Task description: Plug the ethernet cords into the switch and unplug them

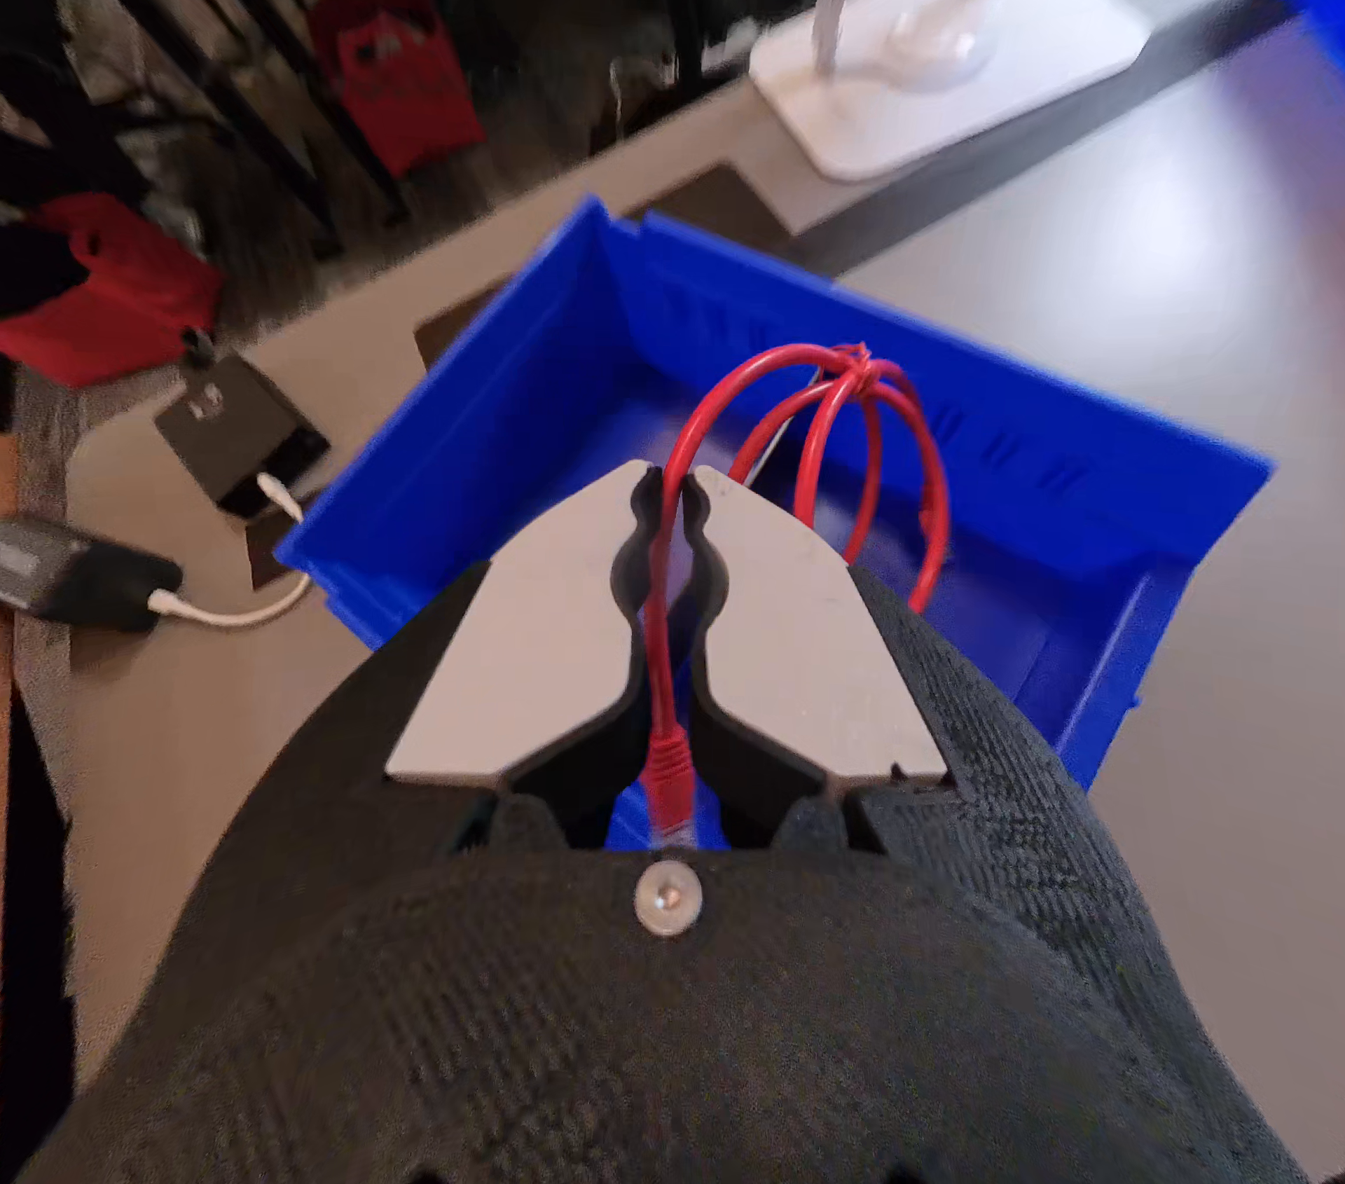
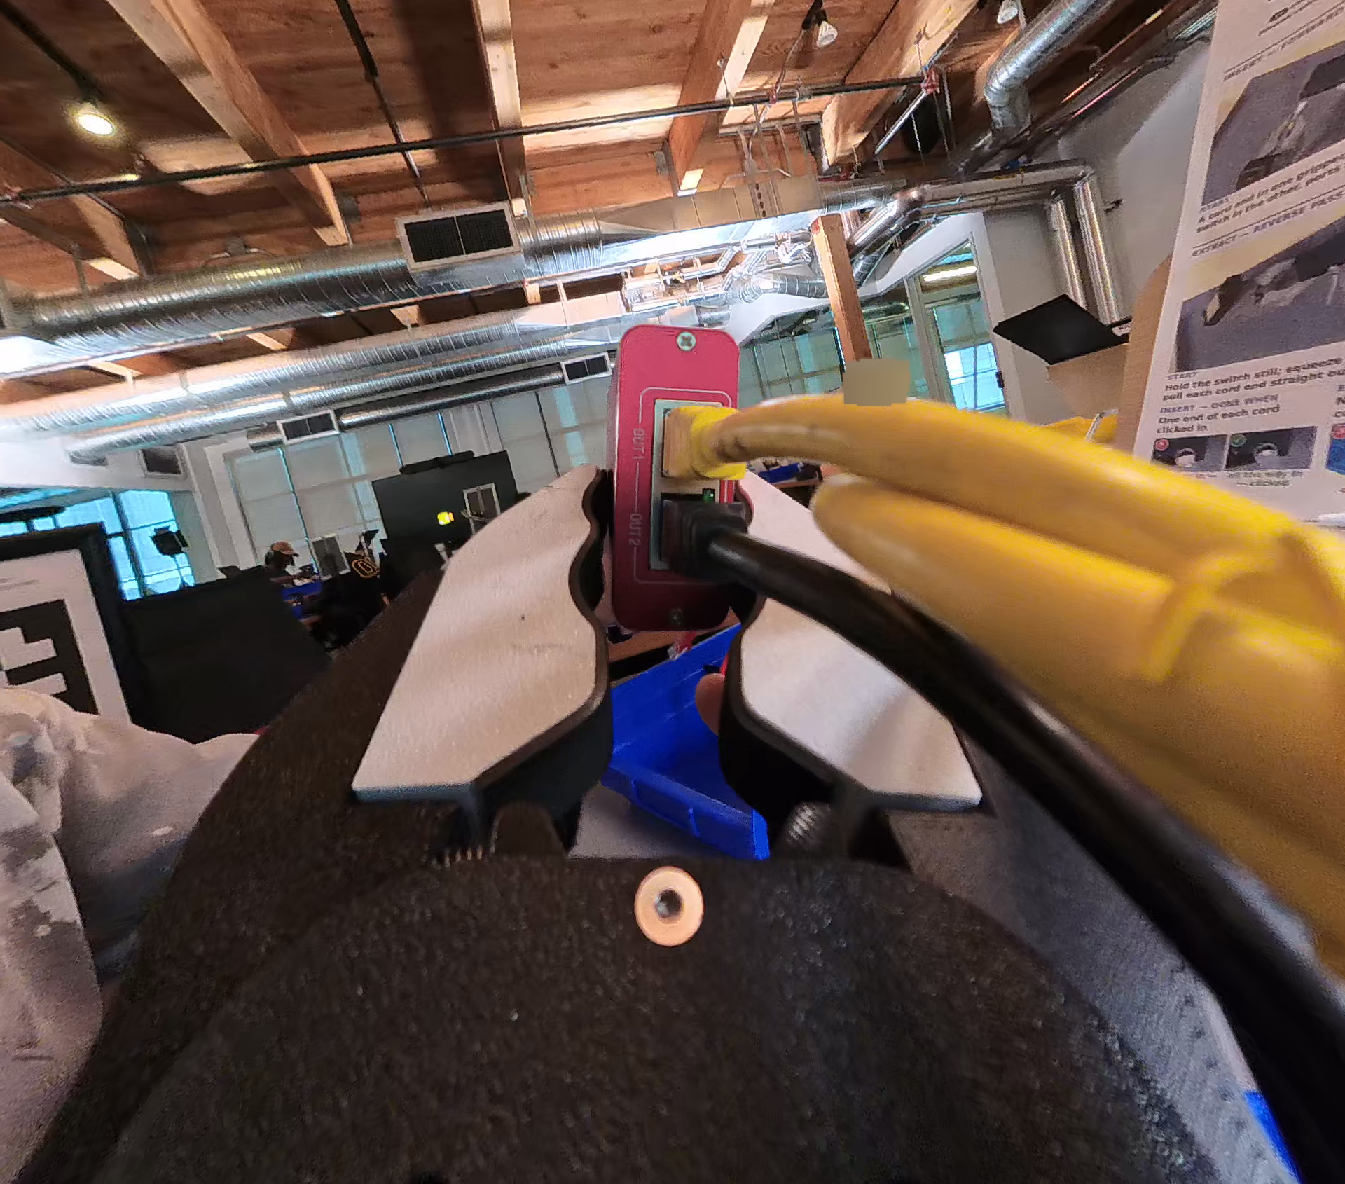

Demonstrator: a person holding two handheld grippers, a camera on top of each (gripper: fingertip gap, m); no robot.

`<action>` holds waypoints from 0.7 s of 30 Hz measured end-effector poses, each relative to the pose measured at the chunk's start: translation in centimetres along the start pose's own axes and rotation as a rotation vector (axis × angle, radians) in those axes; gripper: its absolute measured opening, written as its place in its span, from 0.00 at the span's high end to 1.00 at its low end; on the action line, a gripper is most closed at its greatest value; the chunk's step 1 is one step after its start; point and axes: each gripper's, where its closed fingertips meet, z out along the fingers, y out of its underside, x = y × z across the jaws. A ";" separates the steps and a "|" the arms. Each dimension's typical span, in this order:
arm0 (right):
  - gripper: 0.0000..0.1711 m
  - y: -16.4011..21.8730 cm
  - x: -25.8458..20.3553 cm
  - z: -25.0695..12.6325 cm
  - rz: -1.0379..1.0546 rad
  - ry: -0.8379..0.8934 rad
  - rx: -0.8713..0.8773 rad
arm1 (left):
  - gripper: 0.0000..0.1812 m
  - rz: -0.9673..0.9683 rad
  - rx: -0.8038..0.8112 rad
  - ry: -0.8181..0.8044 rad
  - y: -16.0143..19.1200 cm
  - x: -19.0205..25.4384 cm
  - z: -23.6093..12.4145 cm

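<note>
My left gripper [image 1: 673, 479] is shut on a thin red ethernet cord [image 1: 837, 414]. The cord runs back between the fingers, its red plug [image 1: 666, 767] near the gripper base. The rest is a tied coil hanging over a blue bin [image 1: 509, 392]. My right gripper [image 2: 669, 487] is shut on a small red switch [image 2: 673, 363], held upright and raised toward the ceiling. A yellow cord [image 2: 946, 457] is plugged into the switch's upper port and a black cord [image 2: 837, 596] into the lower port. Both cords trail off to the right.
The blue bin stands on a grey table [image 1: 1164, 348]. A white lamp base [image 1: 946, 79] is at the far table edge. A black phone [image 1: 240, 436] and a dark device with a white cable [image 1: 218, 614] lie left. Red bags [image 1: 393, 72] sit on the floor. A printed sheet [image 2: 1266, 203] stands at right.
</note>
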 end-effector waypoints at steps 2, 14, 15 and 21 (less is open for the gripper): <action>0.83 -0.3 0.0 -0.1 0.006 -0.001 0.011 | 0.97 -0.003 0.144 0.001 -2.3 -0.1 -1.5; 0.83 -1.1 -0.4 -0.3 -0.006 -0.015 0.033 | 0.96 0.240 0.248 0.576 0.6 8.7 -7.1; 0.83 -0.9 -0.3 -0.2 0.000 -0.014 0.030 | 0.96 0.254 0.226 0.556 0.6 8.7 -7.2; 0.83 -0.5 -0.3 0.0 0.008 -0.014 0.017 | 0.93 0.286 0.069 0.444 0.8 9.9 -4.9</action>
